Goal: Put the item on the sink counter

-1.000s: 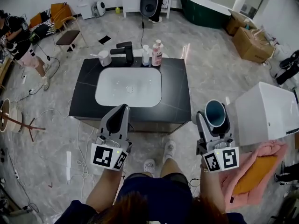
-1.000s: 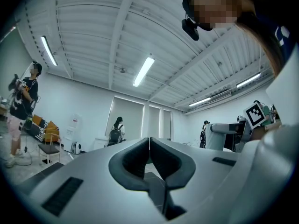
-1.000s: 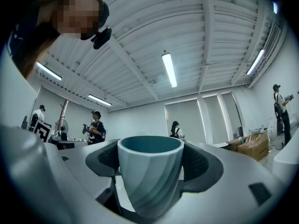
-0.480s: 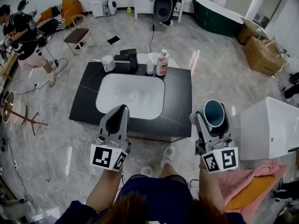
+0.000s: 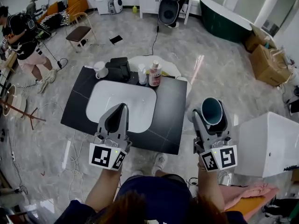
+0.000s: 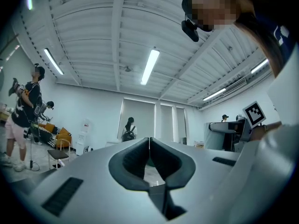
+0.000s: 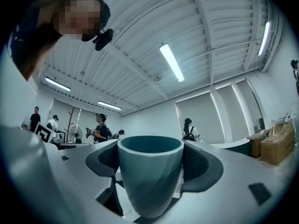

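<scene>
forearms (image 5: 105, 188) reach forward. right gripper (image 5: 213, 117) clamps the cup (image 7: 150, 174) upright in wide jaws, past the worktop (image 5: 170, 107) near right corner (over floor (image 5: 201, 76)); left gripper (image 5: 121, 108), jaws together and empty, hangs above its near edge.

**Head view:** riding on the person (image 5: 154, 195), looking steeply down. It is taking in the left tongs (image 5: 122, 107), the right tongs (image 5: 212, 111) and the desk (image 5: 173, 106) ahead of their tips.

**Left gripper view:** riding close behind its tongs, tilting up toward the ceiling (image 6: 93, 27).

**Right gripper view:** doing likewise, the teal cup (image 7: 149, 171) filling its near field.

**Shared:** both gripper views are sharing the ceiling and a distant backpack wearer (image 6: 129, 127). Head and right gripper views are sharing the teal cup.
</scene>
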Tool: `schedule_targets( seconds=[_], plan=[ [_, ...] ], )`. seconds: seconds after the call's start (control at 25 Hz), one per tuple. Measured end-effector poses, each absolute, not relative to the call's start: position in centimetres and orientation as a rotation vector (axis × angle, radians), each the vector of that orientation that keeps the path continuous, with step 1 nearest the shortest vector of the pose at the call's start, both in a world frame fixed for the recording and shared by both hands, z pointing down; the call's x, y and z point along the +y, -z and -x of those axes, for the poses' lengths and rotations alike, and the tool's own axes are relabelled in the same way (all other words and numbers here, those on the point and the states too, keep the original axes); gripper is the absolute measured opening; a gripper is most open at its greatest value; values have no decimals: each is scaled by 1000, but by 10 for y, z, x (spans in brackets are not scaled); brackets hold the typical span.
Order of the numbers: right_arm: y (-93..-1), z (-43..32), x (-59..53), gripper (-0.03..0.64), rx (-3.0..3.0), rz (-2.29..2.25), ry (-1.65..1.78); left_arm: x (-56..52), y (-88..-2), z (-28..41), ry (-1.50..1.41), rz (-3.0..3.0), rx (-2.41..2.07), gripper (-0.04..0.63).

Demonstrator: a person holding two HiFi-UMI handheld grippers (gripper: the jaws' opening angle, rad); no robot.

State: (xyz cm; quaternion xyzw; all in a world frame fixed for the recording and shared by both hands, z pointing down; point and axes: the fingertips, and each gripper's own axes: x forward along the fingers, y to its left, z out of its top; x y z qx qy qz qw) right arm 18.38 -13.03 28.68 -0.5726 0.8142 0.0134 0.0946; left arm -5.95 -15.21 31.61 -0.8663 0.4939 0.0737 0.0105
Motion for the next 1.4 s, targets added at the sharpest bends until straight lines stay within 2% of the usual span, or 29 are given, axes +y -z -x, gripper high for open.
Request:
schedule_targets(
  seconds=[0.28,0.68,1.08,1.4],
  plan=[
    [-297,-208,-180,396,2474,1613,2,-185,-325,25,-217,2683,1601,23],
    [-321,-206,-208,396,2475,1652,70,-224,-346,9,-185,2767,1541,23],
    [-356,-169,-241,399,2524,1718,151,-270,-359,20,-169,2869,1413,23],
    [-429,-119,-266,399,2626,1670,232,-292,-389,46,-118,2926,1418,23]
  ],
)
